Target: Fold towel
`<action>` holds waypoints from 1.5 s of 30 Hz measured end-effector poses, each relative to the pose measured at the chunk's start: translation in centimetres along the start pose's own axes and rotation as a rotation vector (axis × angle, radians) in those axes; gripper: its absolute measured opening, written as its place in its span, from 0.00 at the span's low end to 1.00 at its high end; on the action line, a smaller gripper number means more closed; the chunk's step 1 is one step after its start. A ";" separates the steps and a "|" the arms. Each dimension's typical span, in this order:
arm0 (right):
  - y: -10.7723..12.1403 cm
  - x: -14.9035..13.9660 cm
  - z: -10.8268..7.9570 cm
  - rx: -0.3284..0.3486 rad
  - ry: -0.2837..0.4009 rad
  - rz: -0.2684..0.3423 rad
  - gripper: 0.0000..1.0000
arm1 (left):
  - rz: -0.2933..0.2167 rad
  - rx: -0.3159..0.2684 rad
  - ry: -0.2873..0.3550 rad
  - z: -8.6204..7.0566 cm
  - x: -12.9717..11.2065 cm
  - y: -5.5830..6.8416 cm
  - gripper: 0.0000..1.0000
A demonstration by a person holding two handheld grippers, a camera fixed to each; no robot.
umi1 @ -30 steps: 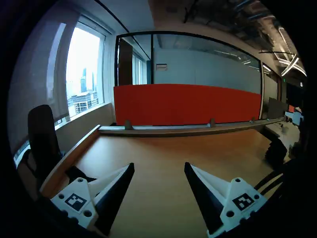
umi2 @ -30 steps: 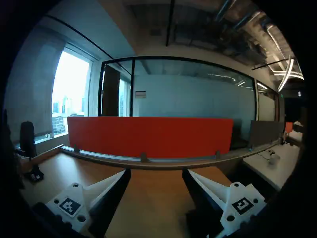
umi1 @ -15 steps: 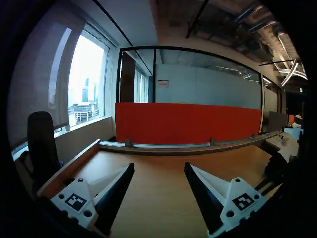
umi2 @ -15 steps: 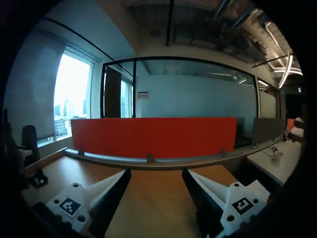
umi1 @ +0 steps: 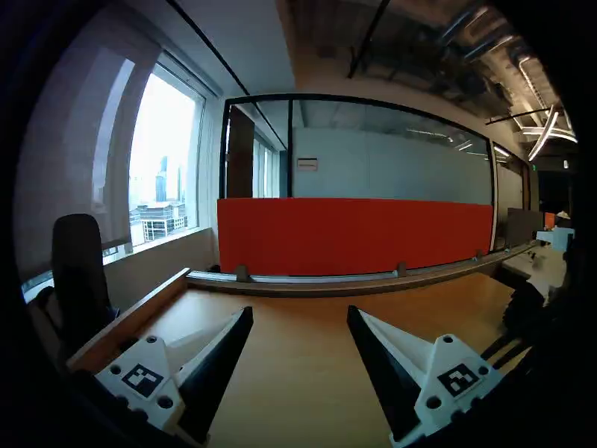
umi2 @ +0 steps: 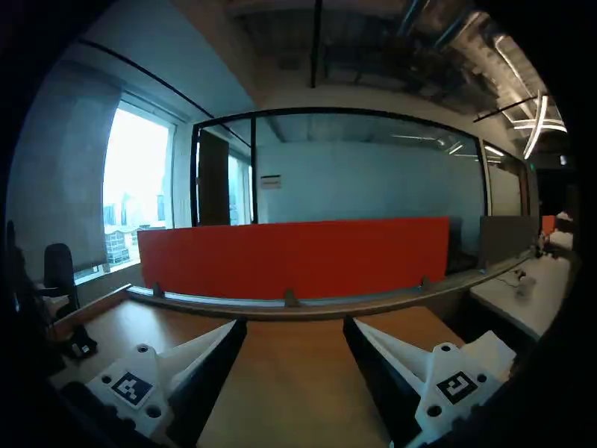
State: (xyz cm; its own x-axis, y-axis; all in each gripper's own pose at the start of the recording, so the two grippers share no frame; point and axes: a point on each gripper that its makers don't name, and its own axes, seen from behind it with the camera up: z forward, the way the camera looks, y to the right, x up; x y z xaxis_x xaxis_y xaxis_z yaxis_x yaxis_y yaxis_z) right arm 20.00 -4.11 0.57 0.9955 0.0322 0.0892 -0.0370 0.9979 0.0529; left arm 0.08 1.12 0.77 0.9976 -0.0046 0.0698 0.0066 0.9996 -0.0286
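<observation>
In the left gripper view my left gripper (umi1: 298, 321) is open, its two black-and-white fingers spread wide over the bare wooden desk (umi1: 298, 373) with nothing between them. In the right gripper view my right gripper (umi2: 295, 332) is open too, held level above the same wooden desk (umi2: 295, 388), and nothing lies between its fingers. I see no towel in either view.
An orange divider panel (umi1: 351, 235) stands along the desk's far edge, with a glass partition behind it. A black chair (umi1: 78, 276) sits at the left by the window. A dark object (umi1: 522, 306) rests at the desk's right side. A white desk (umi2: 522, 299) lies farther right.
Both views have tilted upward: the orange divider sits lower in the left view, and more ceiling shows. In the right view the divider has shifted slightly to the right. Both grippers stay open.
</observation>
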 end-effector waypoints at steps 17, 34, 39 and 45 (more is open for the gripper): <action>-1.2 -2.1 -1.0 -0.012 0.031 0.000 1.00 | -0.016 0.001 0.055 0.2 -5.0 0.0 0.94; -1.3 -4.9 -1.2 -0.024 0.004 -0.065 1.00 | 0.002 0.031 0.101 0.4 -8.9 -0.5 0.94; -1.6 -5.4 -1.2 -0.022 0.002 -0.066 1.00 | -0.004 0.038 0.107 0.5 -10.0 -0.5 0.94; -1.6 -6.0 -1.2 -0.018 0.004 -0.081 1.00 | 0.009 0.046 0.114 0.4 -11.4 -0.8 0.94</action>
State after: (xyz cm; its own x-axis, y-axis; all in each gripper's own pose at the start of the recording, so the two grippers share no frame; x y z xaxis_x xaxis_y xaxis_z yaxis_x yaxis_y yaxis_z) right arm 14.16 -5.85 -1.20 0.9955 -0.0485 0.0813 0.0452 0.9981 0.0416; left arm -11.29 0.43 0.40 0.9990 0.0040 -0.0441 -0.0032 0.9998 0.0171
